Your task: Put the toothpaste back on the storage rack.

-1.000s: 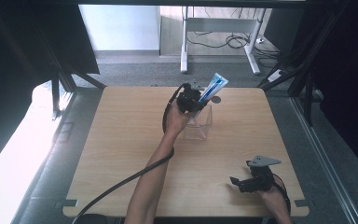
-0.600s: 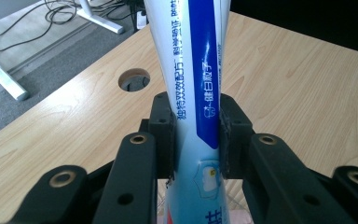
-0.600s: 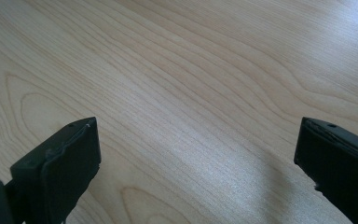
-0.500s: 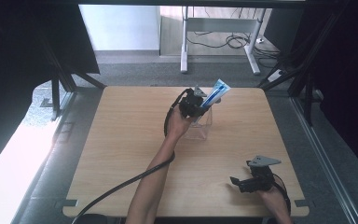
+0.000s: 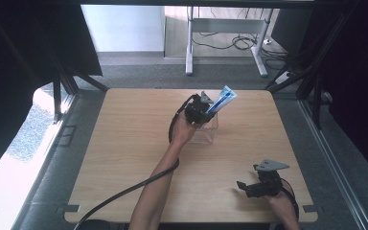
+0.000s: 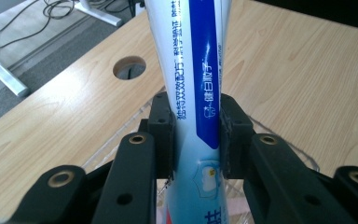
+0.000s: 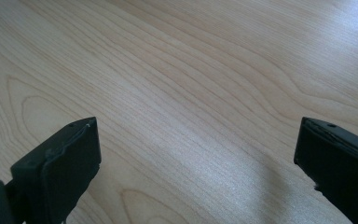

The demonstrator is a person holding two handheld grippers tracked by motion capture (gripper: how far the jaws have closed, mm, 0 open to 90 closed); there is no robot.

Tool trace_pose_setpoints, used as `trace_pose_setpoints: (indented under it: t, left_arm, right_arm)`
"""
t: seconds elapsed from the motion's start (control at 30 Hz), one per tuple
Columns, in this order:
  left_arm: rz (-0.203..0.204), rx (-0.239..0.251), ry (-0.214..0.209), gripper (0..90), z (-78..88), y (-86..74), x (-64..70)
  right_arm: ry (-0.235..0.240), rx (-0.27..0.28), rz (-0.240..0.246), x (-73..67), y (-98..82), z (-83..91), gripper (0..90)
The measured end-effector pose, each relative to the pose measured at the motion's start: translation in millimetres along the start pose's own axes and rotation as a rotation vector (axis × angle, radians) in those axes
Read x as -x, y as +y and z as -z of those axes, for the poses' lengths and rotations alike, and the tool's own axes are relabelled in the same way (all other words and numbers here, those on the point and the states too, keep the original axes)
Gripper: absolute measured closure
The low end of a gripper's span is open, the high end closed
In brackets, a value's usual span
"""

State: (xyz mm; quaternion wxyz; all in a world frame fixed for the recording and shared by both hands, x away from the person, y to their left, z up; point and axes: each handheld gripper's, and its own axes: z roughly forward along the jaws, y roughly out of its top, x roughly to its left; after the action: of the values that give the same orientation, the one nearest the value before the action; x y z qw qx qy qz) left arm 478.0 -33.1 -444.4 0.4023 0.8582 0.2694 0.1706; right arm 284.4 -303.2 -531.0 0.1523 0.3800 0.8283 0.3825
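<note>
**Tube gripped above clear box at far side of table**

At a wooden table [image 5: 124, 158], a person's left gripper [image 5: 202, 108] clamps a blue-and-white tube [image 5: 222, 99] between its black jaws. In the left gripper view the two pads press flat on either side of the tube [image 6: 196, 93], whose printed face runs up out of the top of the frame and down below the jaws. The tube stands tilted in the high view, its far end leaning up and to the right of the gripper.

Directly under the left gripper sits a clear box [image 5: 207, 133] on the table's far half, near the middle. Its thin transparent rim [image 6: 121, 135] shows behind and beneath the jaws in the left gripper view. Whether the tube's lower end is inside the box or above it cannot be told. A round hole [image 6: 129, 67] in the tabletop lies beyond the jaws, towards the far edge. The gripper's cable [image 5: 124, 191] trails back along the forearm to the near edge.

The right gripper [image 5: 249, 188] rests well apart, low over the near right corner, held in the person's right hand [image 5: 280, 203]. Its jaws stand wide apart in the right gripper view, with bare wood [image 7: 191, 102] between them.
</note>
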Motion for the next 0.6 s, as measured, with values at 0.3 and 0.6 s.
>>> trace_pose_setpoints:
  t: [0.3,0.6]
  left_arm:
    - [-0.003,-0.025,0.004,70.3,2.5,-4.2,-0.7]
    - [-0.005,-0.046,0.0,69.6,6.2,-4.4,2.0]
  right_arm:
    - [0.0,-0.003,0.002,-0.6,0.1,-0.3,0.5]
    - [-0.001,-0.008,0.006,-1.0,0.1,-0.7,0.5]
